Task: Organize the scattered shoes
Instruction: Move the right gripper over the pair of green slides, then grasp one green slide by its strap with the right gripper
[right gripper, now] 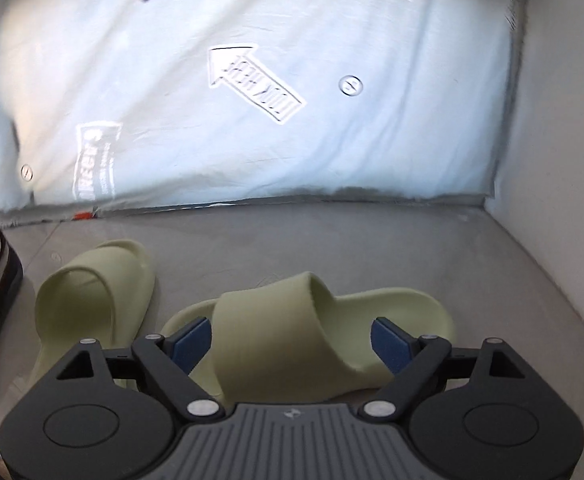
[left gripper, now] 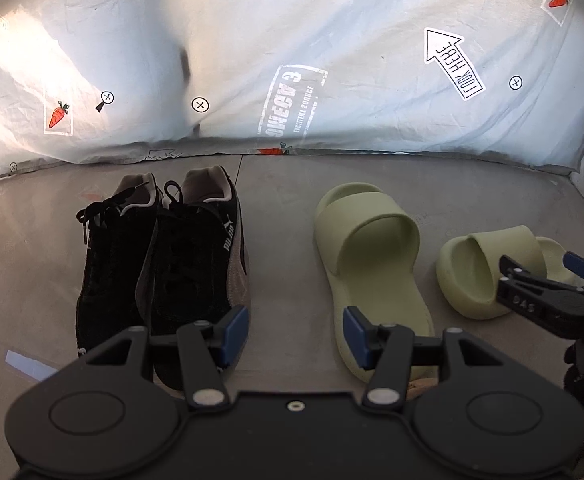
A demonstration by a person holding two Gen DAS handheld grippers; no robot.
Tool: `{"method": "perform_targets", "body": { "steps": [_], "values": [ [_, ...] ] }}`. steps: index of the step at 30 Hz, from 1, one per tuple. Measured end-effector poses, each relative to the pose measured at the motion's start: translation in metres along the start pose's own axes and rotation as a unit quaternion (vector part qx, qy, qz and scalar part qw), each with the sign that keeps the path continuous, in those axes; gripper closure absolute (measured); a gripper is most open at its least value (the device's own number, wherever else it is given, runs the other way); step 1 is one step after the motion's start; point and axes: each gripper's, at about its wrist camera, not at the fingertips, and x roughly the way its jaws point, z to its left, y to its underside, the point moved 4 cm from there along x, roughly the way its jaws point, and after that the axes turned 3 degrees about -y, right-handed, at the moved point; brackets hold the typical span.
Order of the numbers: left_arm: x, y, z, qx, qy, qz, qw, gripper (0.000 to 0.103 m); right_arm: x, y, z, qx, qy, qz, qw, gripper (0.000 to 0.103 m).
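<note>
Your left gripper (left gripper: 296,334): jaws open, empty | your right gripper (right gripper: 290,344): jaws wide, astride sideways green slide (right gripper: 292,332), not gripping

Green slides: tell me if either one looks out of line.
The right-hand slide lies turned crosswise, while its mate lies straight, parallel to the black sneakers. The right gripper has its jaws open around the crooked slide's strap.

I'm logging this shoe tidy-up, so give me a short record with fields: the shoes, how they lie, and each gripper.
sneakers: black pair, side by side near the sheet
near slide: green, straight, beside the sneakers
far slide: green, lying crosswise, not lined up
left gripper: open, nothing between the pads
right gripper: open, astride the far slide's strap
</note>
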Motion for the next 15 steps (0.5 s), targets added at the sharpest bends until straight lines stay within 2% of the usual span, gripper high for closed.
{"method": "perform_targets", "body": {
  "steps": [2,6,11,15],
  "values": [
    [0.0,0.001,0.002,-0.008,0.005,0.003,1.0,0.047,0.013,0.007,0.017,-0.058,0.014,0.005,0.998,0.015],
    [0.006,0.003,0.01,-0.042,0.023,0.022,0.9987,0.047,0.03,0.023,0.014,-0.098,0.046,0.044,0.993,0.014],
    [0.01,0.004,0.014,-0.054,0.021,0.027,0.9979,0.046,0.006,0.048,-0.019,-0.086,0.067,0.07,0.992,0.014],
    [0.013,0.007,0.011,-0.056,0.029,0.035,0.9974,0.046,-0.015,0.074,-0.059,-0.051,0.1,0.1,0.989,0.014]
  ]
}}
